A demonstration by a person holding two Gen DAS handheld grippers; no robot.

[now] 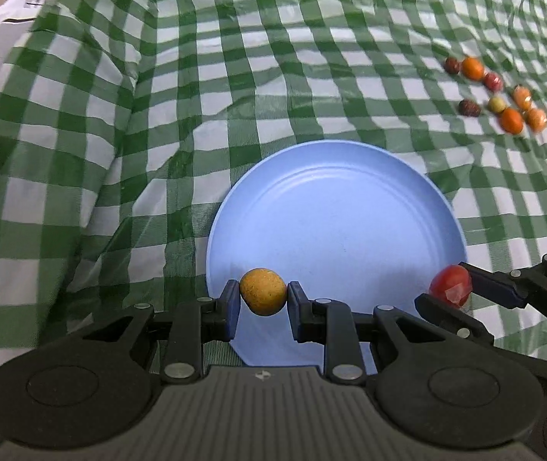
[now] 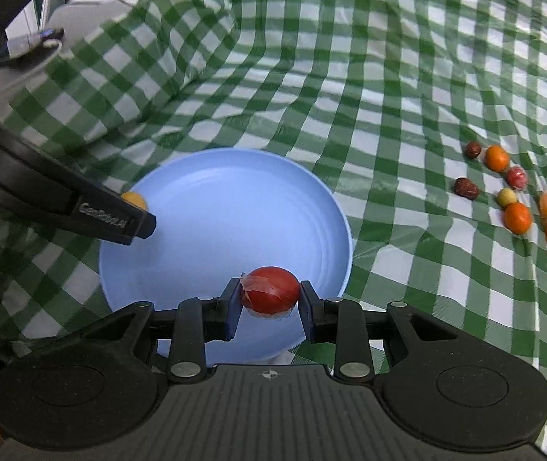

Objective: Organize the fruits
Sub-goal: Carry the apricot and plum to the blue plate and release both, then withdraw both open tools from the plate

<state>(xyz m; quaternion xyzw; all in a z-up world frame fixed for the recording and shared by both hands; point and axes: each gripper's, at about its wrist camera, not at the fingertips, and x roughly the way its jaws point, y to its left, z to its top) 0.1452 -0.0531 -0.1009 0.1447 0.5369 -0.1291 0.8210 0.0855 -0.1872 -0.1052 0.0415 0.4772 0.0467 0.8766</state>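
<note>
A green-and-white checked cloth [image 1: 312,77] covered the work surface, creased and rumpled throughout. One empty blue plate [image 1: 350,207] lay on it, directly beyond the fingers of both grippers. The left gripper [image 1: 262,292] was clamped on one yellow-brown round fruit [image 1: 262,291], seated squarely between its two pads over the near rim of the plate. The right gripper [image 2: 269,291] was clamped on one red fruit [image 2: 270,290], partly wrapped in clear film, likewise held between its pads above the near rim. Eight small loose fruits [image 2: 515,188] lay clustered on the cloth, well beyond the fingers and to their right: two dark brown, two bright orange, two film-wrapped orange, one red, one yellow-green.
</note>
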